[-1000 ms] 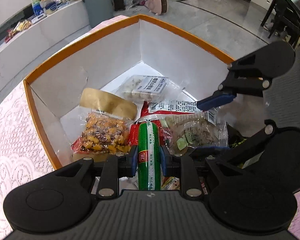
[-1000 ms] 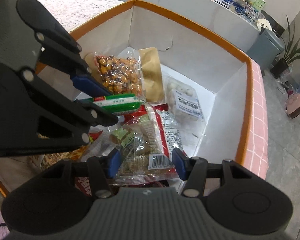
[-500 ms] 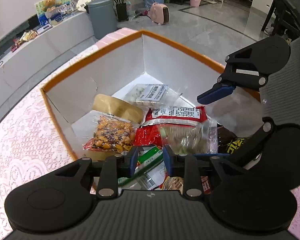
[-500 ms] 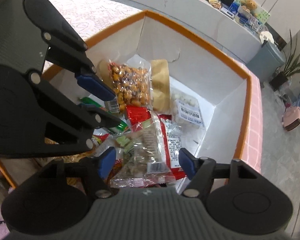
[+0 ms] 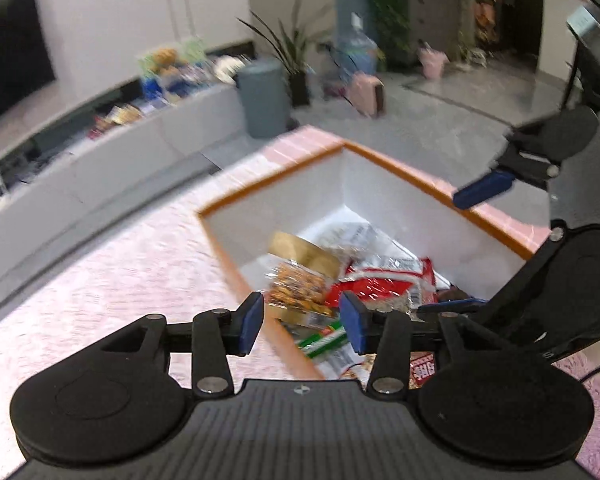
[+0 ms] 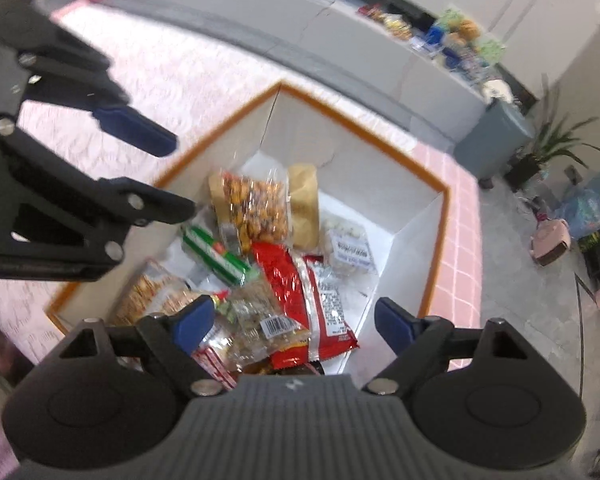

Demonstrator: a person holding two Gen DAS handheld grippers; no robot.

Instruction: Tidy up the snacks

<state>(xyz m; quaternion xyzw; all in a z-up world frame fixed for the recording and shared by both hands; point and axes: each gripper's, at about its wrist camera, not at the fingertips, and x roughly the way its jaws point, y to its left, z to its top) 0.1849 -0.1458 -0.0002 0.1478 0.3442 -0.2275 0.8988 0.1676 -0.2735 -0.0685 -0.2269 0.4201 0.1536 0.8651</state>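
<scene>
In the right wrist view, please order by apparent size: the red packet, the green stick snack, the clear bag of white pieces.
1. red packet, largest.
2. and 3. green stick snack and clear bag of white pieces look similar; the picture is blurred, so I cannot rank them.

White box point(image 6: 414, 216) with orange rim; pink lace-patterned worktop point(image 6: 148, 80); green sausage stick point(image 6: 216, 254); red packet point(image 6: 284, 280); blue-padded tongs.

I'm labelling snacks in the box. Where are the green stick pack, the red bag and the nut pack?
green stick pack point(image 6: 216, 255), right wrist view, its middle
red bag point(image 6: 286, 276), right wrist view, red front
nut pack point(image 6: 256, 208), right wrist view, clear window
</scene>
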